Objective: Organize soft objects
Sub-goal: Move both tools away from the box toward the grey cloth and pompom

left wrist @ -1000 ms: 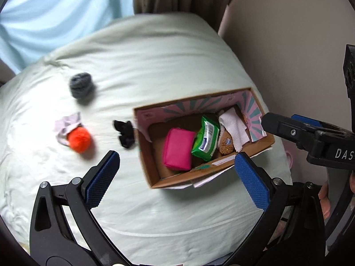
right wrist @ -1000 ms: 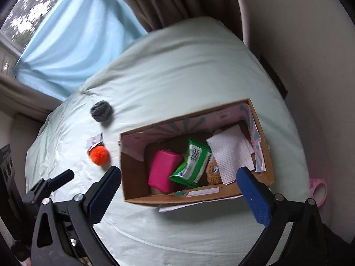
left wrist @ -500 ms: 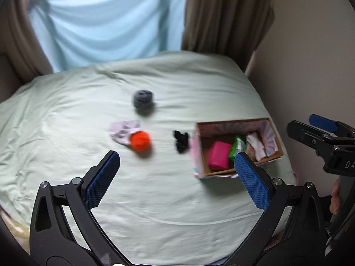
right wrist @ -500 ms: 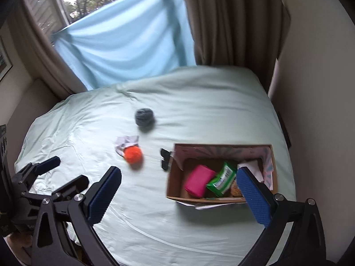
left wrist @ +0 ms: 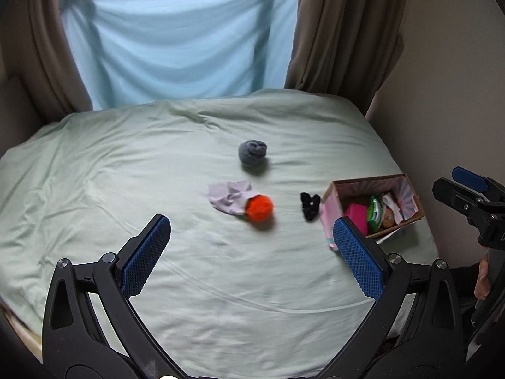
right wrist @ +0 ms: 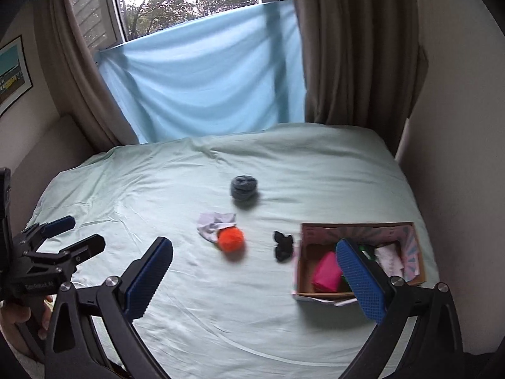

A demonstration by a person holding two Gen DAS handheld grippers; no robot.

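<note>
On the pale green bed [left wrist: 157, 173] lie a grey rolled sock [left wrist: 252, 153] [right wrist: 243, 187], a lilac cloth [left wrist: 228, 197] [right wrist: 214, 221], an orange pompom [left wrist: 259, 208] [right wrist: 231, 238] touching it, and a black fabric piece [left wrist: 310, 206] [right wrist: 283, 245]. A cardboard box [left wrist: 407, 189] [right wrist: 359, 228] at the right holds a pink pouch [left wrist: 356, 216] [right wrist: 326, 273], a green pack [left wrist: 375, 210] and white tissue. My left gripper [left wrist: 252, 259] is open and empty, above the bed's near side. My right gripper [right wrist: 255, 281] is open and empty, its right finger [right wrist: 359, 279] in front of the box.
A blue sheet [left wrist: 176, 41] hangs over the window between brown curtains [left wrist: 341, 31]. A wall [left wrist: 457, 79] runs along the bed's right side, close to the box. The right gripper shows at the right edge of the left wrist view [left wrist: 467, 195].
Both grippers have pulled back and up from the box, so the whole bed and window now show. The box and loose items look smaller and farther. Jaws stayed open.
</note>
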